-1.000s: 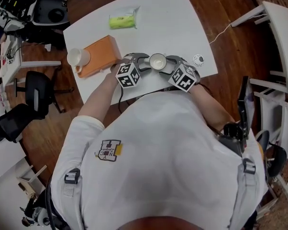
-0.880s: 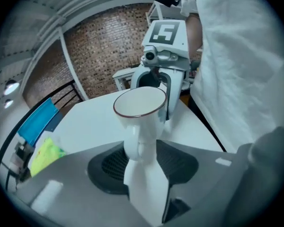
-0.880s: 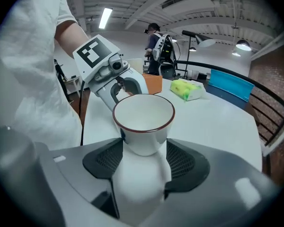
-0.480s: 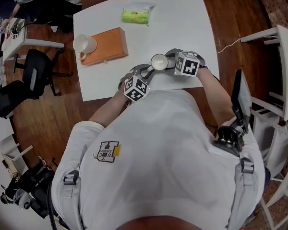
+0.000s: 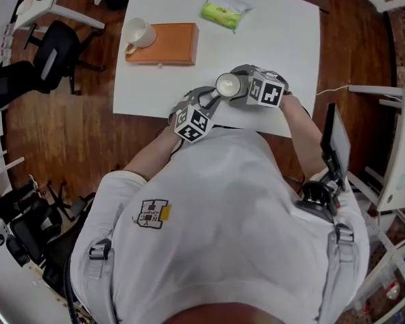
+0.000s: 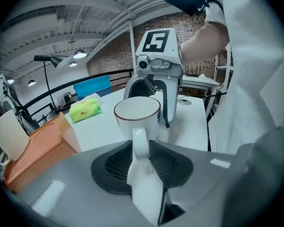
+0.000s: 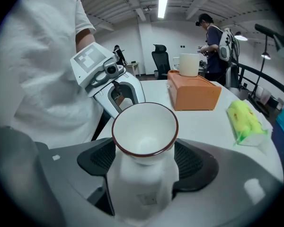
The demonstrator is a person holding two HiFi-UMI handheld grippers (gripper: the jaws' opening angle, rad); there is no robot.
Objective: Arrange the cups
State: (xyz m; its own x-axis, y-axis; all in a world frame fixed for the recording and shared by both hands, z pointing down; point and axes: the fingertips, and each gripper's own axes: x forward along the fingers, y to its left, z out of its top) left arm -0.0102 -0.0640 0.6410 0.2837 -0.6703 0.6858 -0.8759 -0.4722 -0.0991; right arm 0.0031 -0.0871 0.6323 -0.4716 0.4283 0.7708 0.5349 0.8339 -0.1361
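Both forearms reach over the table's (image 5: 290,39) 6 o'clock edge, with the grippers angled down and meeting at the cup (image 5: 227,85). The left gripper (image 5: 210,100), at the cup's 7 o'clock, pinches its handle, its jaws easing apart. The right gripper (image 5: 242,87), at 3 o'clock, straddles the cup's body with wide jaws that are opening.

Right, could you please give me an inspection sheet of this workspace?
Surface: white table, mostly bare.
Job's things: brown-rimmed cup near the table's near edge; second cup on the orange box.
Clutter: green packet at the far edge.
Grippers: left gripper clamps the brown-rimmed cup's handle, jaws opening slightly; right gripper opening, cup body between its jaws.
Cables: thin white cable right of the table.
Surroundings: wooden floor, black office chair.
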